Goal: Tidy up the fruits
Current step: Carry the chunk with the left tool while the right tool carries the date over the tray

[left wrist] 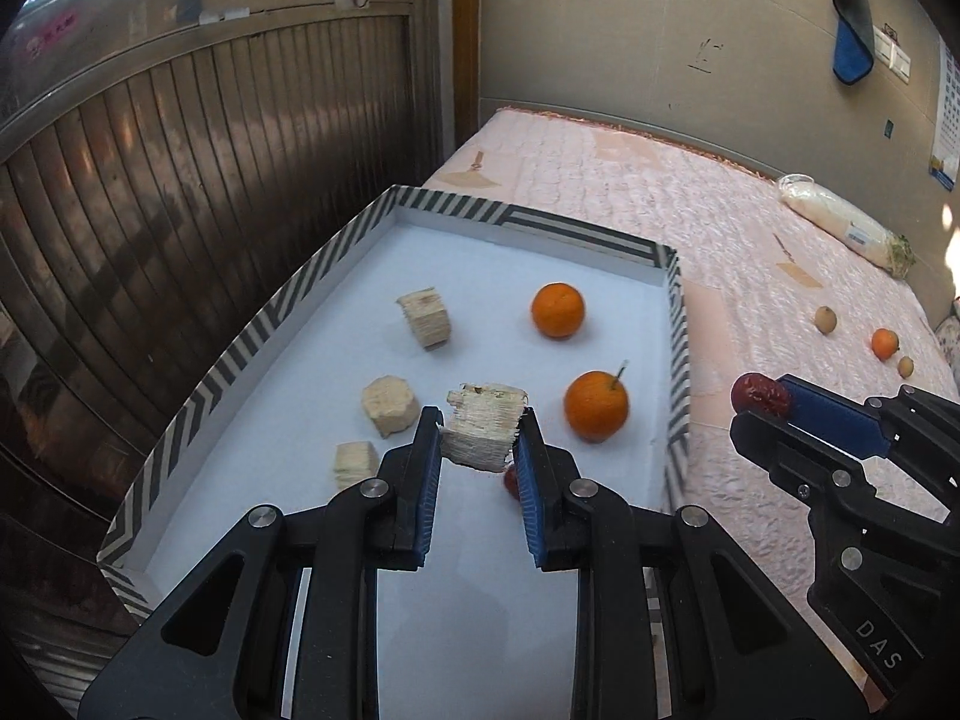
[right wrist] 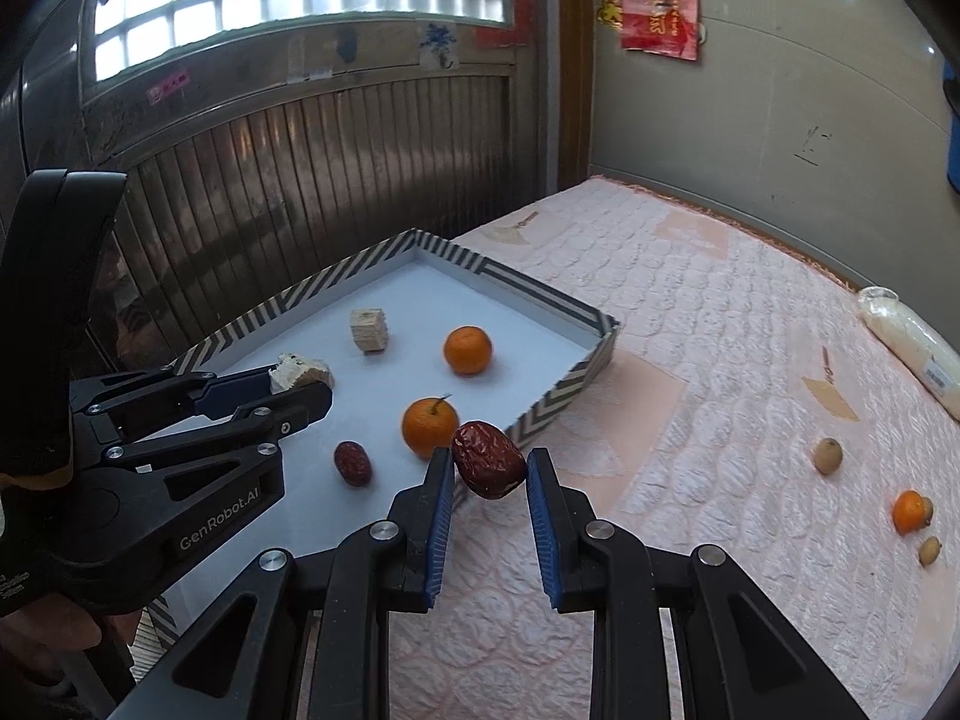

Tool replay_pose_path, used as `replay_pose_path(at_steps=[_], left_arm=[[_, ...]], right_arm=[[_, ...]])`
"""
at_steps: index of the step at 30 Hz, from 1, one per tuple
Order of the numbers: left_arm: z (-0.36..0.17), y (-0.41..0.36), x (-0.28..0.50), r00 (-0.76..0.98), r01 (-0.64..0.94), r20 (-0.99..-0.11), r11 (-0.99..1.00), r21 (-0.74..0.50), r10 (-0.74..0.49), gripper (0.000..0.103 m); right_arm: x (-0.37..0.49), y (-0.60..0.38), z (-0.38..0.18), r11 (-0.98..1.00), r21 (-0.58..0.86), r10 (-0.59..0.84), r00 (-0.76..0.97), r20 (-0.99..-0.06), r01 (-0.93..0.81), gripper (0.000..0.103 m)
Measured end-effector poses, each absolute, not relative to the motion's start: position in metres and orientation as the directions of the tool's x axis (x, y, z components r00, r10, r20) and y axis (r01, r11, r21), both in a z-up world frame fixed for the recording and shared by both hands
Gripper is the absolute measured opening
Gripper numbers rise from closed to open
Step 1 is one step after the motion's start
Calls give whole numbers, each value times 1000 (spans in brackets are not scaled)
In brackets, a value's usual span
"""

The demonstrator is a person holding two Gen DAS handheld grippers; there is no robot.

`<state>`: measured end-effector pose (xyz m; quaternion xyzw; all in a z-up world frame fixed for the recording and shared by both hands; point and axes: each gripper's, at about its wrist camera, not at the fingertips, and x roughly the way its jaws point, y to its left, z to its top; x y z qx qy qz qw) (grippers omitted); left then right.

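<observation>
Left wrist view, left gripper [left wrist: 478, 432] pinching sugarcane chunk [left wrist: 483, 433], right gripper [left wrist: 757, 405] pinching red date [left wrist: 761, 394], pink quilted mattress [left wrist: 690, 210]

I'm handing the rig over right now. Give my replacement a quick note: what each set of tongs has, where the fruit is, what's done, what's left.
Left tongs: shut on a pale fibrous chunk, held over the striped tray.
Right tongs: shut on a red date, near the tray's edge.
In the tray: two oranges, three pale chunks, one date.
Left on the pink quilt: a small orange and two tan fruits.
Next, probably: set down both held pieces, then fetch those three.
</observation>
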<state>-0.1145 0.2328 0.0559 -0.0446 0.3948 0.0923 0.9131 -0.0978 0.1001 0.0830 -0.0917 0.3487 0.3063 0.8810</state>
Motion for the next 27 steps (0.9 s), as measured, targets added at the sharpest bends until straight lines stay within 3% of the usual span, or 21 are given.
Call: replay_pose_path(at_steps=[27], left_arm=[[43,273,-127,623,-243,-772,969,-39,126,23]], right_arm=[[-120,178,47,629,88,549,360,-754,-773,24]])
